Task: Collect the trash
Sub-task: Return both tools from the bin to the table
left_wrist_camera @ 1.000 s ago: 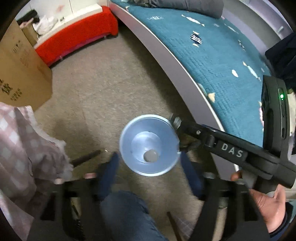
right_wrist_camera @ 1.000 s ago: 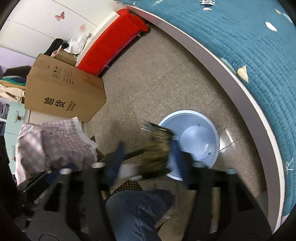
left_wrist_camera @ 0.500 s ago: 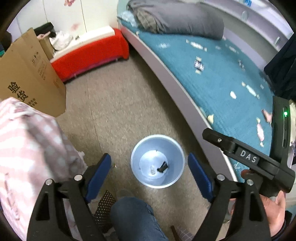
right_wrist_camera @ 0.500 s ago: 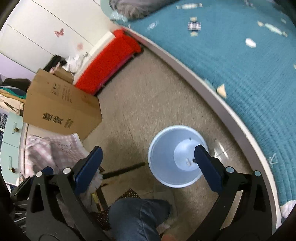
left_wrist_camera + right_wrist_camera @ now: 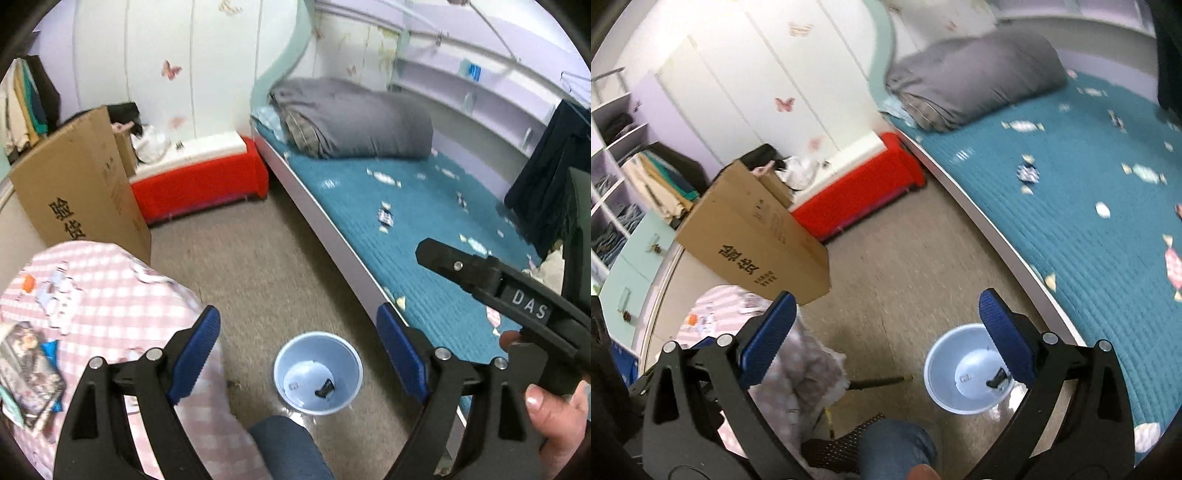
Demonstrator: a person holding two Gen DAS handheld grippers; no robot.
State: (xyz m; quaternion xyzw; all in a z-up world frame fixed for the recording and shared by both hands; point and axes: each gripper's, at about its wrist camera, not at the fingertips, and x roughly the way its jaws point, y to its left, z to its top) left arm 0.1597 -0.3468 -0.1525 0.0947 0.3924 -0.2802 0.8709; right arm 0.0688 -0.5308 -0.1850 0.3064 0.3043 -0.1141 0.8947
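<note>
Blue pads on both my grippers stand wide apart with nothing between them: the left gripper [image 5: 297,345] and the right gripper [image 5: 886,325] are both released, high over the floor. Below them I see the pale blue bin [image 5: 317,373] on the floor just beside the bed's white edge [image 5: 332,236], with a dark scrap [image 5: 325,388] and a small pale piece lying inside. Candy wrappers [image 5: 1023,126] lie scattered on the teal bedspread [image 5: 1071,206].

Both wrist views angled down from above, sharing bin [image 5: 317,373], floor [image 5: 258,266], bed [image 5: 1089,192]
</note>
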